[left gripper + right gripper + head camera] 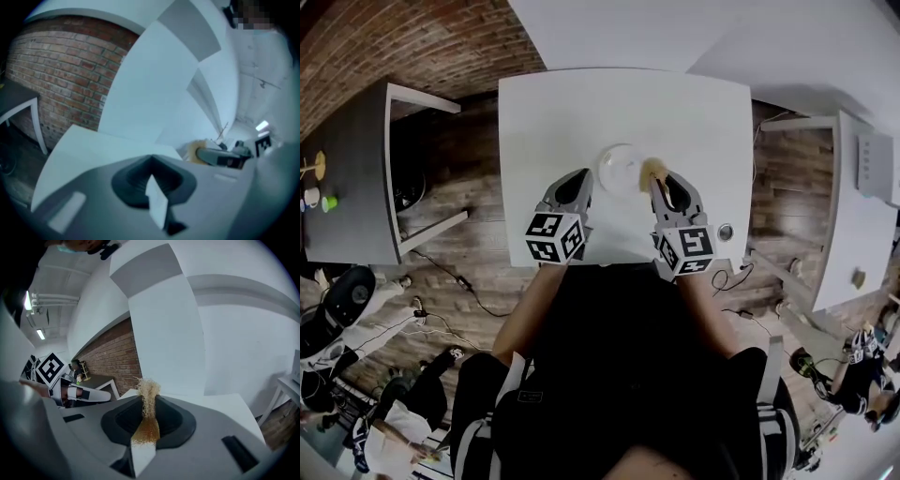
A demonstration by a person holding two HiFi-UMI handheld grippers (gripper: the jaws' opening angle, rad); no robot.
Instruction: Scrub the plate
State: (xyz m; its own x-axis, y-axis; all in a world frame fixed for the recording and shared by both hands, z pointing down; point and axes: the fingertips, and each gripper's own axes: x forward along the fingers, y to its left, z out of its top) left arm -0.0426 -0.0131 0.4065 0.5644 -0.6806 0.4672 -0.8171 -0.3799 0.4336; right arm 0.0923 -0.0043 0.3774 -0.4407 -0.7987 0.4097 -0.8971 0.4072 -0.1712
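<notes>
The right gripper (147, 416) gripped the fibrous scrubber (148, 392), clearest in its own view; only the head view showed the plate (622, 170) between both tips; the left gripper (152, 180) had its jaws together

Head view overhead, both gripper views low, sharing table (581, 112)

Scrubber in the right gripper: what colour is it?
The scrubber is golden tan, paler at its tip; the right gripper view shows it best.
</notes>
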